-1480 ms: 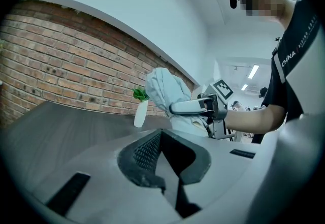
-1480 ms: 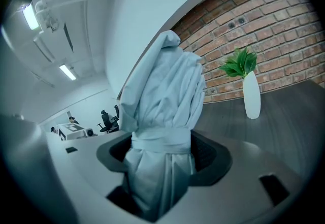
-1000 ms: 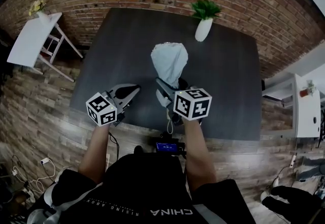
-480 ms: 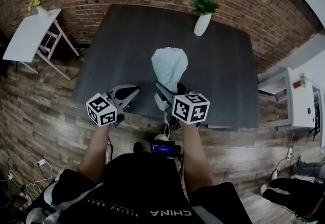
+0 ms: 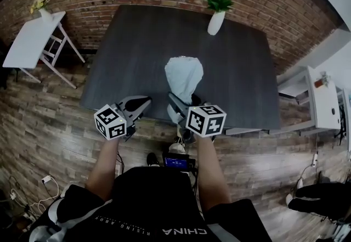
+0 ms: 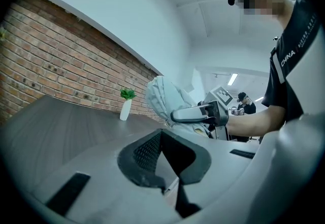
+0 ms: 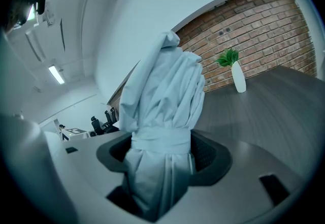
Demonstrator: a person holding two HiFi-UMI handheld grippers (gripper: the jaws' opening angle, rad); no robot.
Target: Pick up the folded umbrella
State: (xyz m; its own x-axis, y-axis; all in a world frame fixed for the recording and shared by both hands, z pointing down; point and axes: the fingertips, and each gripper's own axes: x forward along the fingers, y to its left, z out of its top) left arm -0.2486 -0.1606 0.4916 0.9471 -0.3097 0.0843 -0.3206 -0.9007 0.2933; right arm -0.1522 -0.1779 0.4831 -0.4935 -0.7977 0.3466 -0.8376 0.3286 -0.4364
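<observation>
R gripper (image 7: 161,159) jaws clamp umbrella (image 7: 165,86) at strap (image 7: 161,140); L gripper (image 6: 161,154) jaws together, empty. Slick fabric cld slide out on a jolt.

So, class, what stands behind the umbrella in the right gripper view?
A vase with a plant on the table, and a brick wall. The umbrella covers whatever lies straight behind it.

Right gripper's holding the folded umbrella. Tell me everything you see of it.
The folded umbrella is pale blue-grey fabric, bunched in soft pleats and cinched by a matching strap at the waist. The right gripper clamps it at that strap, with the canopy end pointing forward over the dark table. Nothing else appears to touch it.
</observation>
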